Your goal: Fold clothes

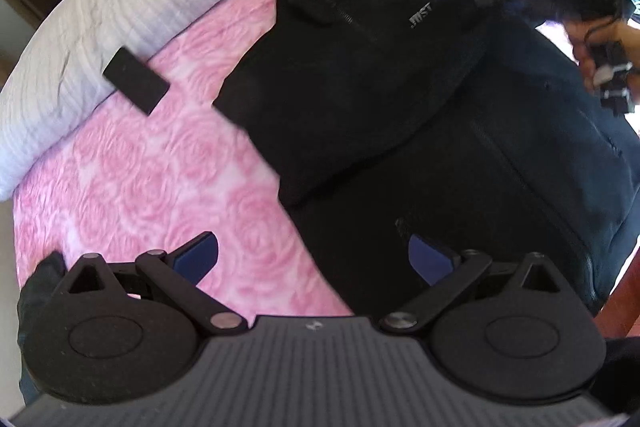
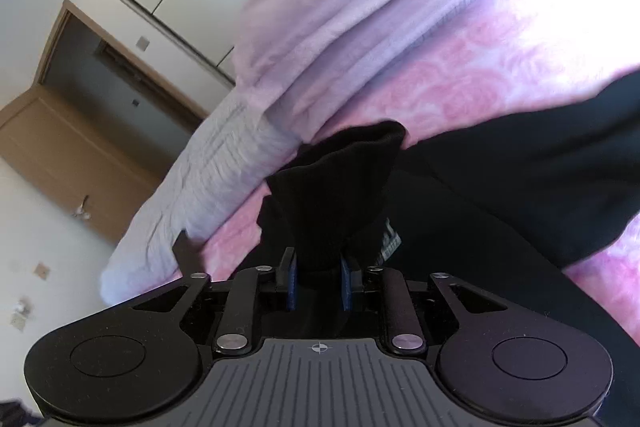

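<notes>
Left wrist view looks down on a black jacket [image 1: 400, 99] spread over a pink rose-patterned bedspread [image 1: 160, 179]; the left gripper [image 1: 314, 257] hangs above its lower edge with its jaws spread wide and nothing between them. Ahead and to the left of that tool lies a small black rectangular object [image 1: 136, 81], next to a grey pillow [image 1: 100, 39]. The right gripper [image 2: 318, 281] is clamped on the jacket's cuff [image 2: 340, 187], bunched between its blue pads [image 2: 345, 285].
</notes>
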`<state>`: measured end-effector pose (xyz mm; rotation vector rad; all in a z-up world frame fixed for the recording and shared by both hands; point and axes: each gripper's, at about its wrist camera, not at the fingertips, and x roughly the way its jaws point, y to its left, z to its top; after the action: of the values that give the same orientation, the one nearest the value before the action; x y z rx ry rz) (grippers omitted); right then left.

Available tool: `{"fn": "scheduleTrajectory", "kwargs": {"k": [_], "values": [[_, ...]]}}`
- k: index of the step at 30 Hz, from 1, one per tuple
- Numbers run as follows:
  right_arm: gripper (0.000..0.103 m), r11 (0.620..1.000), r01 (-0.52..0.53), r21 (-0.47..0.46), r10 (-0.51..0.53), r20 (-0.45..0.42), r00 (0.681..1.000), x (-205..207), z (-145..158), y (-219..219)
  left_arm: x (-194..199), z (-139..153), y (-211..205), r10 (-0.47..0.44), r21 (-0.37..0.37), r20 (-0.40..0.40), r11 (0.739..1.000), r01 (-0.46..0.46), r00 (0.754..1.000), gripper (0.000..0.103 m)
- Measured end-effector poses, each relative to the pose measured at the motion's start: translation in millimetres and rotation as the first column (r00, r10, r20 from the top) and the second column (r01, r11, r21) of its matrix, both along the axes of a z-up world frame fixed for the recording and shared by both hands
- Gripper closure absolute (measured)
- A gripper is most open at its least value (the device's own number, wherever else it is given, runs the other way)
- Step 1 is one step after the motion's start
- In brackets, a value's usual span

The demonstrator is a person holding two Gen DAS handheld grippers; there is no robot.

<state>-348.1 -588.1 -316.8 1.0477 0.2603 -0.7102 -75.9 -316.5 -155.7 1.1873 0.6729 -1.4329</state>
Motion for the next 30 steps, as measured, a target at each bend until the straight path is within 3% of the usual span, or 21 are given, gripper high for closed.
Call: {"fn": "scheduleTrajectory", "kwargs": {"k": [1,3,6,10,14,17,20,22,23,24,26,28,29,30], "values": [[0.083,0.998,0.018,0.052,-0.017,-0.022,1.000,-3.0,-10.4,-4.5,-3.5,-1.0,-3.2,-0.011,0.000,0.001,1.000,0.011,1.000,0.003],[0.063,0.987,0.078,0.143,-0.069,-0.069,0.995,-10.1,-27.7,-11.5,-8.5,-4.7,-8.4,-0.036,0.002,0.003,0.999,0.036,0.999,0.003],[0.050,0.977,0.140,0.161,-0.129,-0.079,0.989,-21.4,-31.0,-10.8,-6.6,-17.6,-14.9,-0.076,0.003,0.022,0.997,0.076,0.997,0.003],[0.048,0.978,0.131,0.160,-0.115,-0.105,0.988,-21.4,-31.2,-6.7,8.1,-40.2,-31.9,-0.091,-0.012,0.052,0.996,0.092,0.994,0.003],[0.048,0.978,0.127,0.167,-0.107,-0.128,0.986,-14.2,-34.3,-2.9,33.8,-65.9,-54.7,-0.048,-0.037,0.002,0.998,0.048,0.999,0.004],[0.048,0.977,0.135,0.168,-0.111,-0.143,0.983,-3.4,-34.3,1.4,60.8,-95.9,-74.4,0.065,-0.033,-0.119,0.997,-0.069,0.991,0.007],[0.048,0.973,0.155,0.170,-0.130,-0.146,0.981,7.9,-36.7,6.8,88.5,-125.6,-88.3,0.206,-0.007,-0.278,0.976,-0.216,0.938,0.011],[0.048,0.973,0.160,0.165,-0.136,-0.151,0.979,15.5,-38.6,10.4,106.4,-144.2,-97.2,0.292,0.025,-0.377,0.952,-0.305,0.879,0.025],[0.048,0.973,0.162,0.162,-0.137,-0.157,0.978,19.0,-40.0,12.1,111.2,-150.3,-99.2,0.308,0.042,-0.392,0.947,-0.318,0.867,0.043],[0.048,0.973,0.166,0.160,-0.139,-0.168,0.976,22.1,-40.7,13.3,116.0,-156.4,-101.3,0.324,0.058,-0.408,0.942,-0.330,0.854,0.066],[0.049,0.972,0.174,0.156,-0.143,-0.193,0.971,28.2,-41.5,15.1,123.9,-165.3,-102.3,0.334,0.082,-0.434,0.940,-0.332,0.837,0.092],[0.051,0.973,0.178,0.146,-0.145,-0.213,0.966,34.7,-39.5,16.9,129.9,-160.3,-95.5,0.308,0.046,-0.427,0.946,-0.319,0.850,0.096],[0.067,0.975,0.177,0.135,-0.145,-0.216,0.965,38.4,-35.8,17.8,132.9,-155.3,-91.2,0.290,0.023,-0.422,0.950,-0.310,0.859,0.097],[0.072,0.977,0.175,0.124,-0.145,-0.220,0.965,42.0,-32.1,18.8,139.4,-153.5,-87.4,0.290,0.013,-0.421,0.950,-0.313,0.860,0.098]]}}
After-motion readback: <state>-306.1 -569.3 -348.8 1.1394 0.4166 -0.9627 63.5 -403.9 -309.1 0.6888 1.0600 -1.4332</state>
